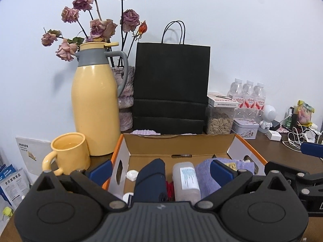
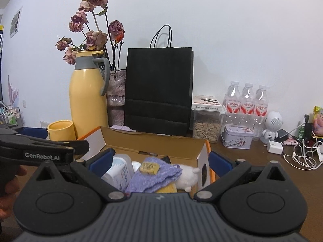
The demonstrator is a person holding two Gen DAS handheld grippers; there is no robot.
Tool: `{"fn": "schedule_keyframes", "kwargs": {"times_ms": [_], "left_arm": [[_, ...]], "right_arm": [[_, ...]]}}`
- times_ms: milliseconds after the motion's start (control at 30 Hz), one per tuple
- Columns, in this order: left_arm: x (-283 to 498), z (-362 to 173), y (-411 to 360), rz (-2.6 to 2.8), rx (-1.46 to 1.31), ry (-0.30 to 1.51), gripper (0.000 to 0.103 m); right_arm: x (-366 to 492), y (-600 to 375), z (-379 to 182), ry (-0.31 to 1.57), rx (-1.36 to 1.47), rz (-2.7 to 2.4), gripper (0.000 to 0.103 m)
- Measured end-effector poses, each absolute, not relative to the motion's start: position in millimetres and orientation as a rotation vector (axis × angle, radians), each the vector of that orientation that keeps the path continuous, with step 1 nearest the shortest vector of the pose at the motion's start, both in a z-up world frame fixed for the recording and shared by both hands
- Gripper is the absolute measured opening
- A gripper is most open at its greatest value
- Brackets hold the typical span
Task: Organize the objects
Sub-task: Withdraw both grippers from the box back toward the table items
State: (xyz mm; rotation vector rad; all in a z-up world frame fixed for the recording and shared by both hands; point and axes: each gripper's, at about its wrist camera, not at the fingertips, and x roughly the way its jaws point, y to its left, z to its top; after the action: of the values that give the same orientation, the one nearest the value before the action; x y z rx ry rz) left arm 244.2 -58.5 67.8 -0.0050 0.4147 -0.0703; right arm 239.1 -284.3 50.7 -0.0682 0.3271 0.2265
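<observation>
An open cardboard box [image 1: 177,145] [image 2: 153,143] with orange edges sits on the brown table. Inside lie a dark blue folded item [image 1: 150,179], a clear bottle with a white label [image 1: 186,181] [image 2: 119,171], a purple cloth [image 1: 206,177] [image 2: 155,177] with a small tan block [image 2: 149,167] on it, a white plush toy [image 2: 187,178] and small white caps [image 1: 132,175]. My left gripper [image 1: 161,171] hovers open over the box's near side, nothing between its blue pads. My right gripper [image 2: 160,163] also stands open above the box, straddling its right wall.
Behind the box stand a black paper bag [image 1: 171,88], a yellow thermos jug [image 1: 94,104], a yellow mug [image 1: 68,153] and a vase of dried roses [image 1: 126,96]. Water bottles [image 2: 247,100], a seed jar [image 2: 207,127], a tin [image 2: 238,136], a white speaker and tangled cables [image 2: 302,153] fill the right.
</observation>
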Motion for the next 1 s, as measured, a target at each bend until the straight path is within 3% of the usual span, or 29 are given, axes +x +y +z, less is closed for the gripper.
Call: {"fn": "schedule_keyframes", "kwargs": {"times_ms": [1000], "left_arm": [[150,39,-39,-0.037,0.049,0.492,0.103]], "right_arm": [[149,-321,-3,0.481,-0.112,0.196,0.103]]}}
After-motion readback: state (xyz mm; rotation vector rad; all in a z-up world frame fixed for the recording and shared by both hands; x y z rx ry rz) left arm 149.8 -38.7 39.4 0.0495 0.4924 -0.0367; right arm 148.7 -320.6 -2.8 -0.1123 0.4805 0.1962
